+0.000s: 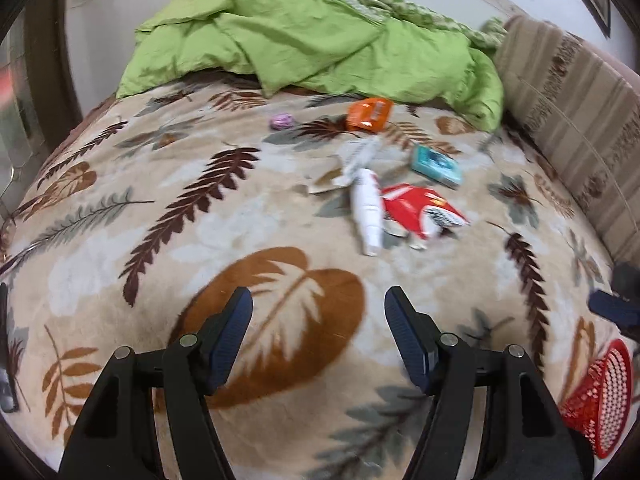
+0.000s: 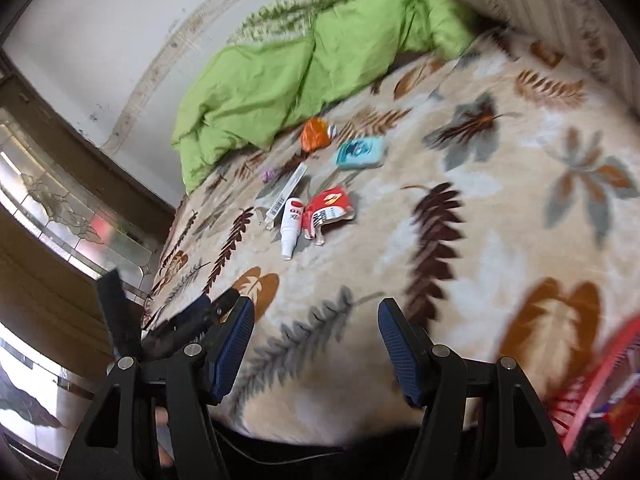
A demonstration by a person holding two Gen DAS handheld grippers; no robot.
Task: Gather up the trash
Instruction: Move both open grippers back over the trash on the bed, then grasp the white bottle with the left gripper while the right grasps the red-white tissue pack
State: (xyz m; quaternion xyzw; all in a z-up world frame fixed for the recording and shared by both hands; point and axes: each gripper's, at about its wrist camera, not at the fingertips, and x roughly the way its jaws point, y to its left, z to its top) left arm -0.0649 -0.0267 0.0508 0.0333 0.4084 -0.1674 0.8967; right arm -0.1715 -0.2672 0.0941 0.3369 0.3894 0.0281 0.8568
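Trash lies in a loose cluster on the leaf-patterned blanket: a white bottle (image 1: 367, 212) (image 2: 291, 228), a red wrapper (image 1: 420, 210) (image 2: 328, 211), a teal packet (image 1: 436, 165) (image 2: 361, 153), an orange wrapper (image 1: 367, 115) (image 2: 315, 133), a white carton strip (image 1: 356, 160) (image 2: 289, 190) and a small purple wad (image 1: 282, 121) (image 2: 267, 175). My left gripper (image 1: 319, 300) hovers open over the blanket, short of the cluster, nothing between its fingers. My right gripper (image 2: 316, 312) is open and empty too, nearer the bed's edge. The left gripper's fingers (image 2: 192, 316) show at lower left of the right wrist view.
A red mesh basket (image 1: 600, 396) (image 2: 600, 392) sits at the lower right. A rumpled green duvet (image 1: 312, 40) (image 2: 288, 72) lies behind the trash. A striped headboard cushion (image 1: 576, 120) bounds the right side; a glass-panelled door (image 2: 60, 208) stands at left.
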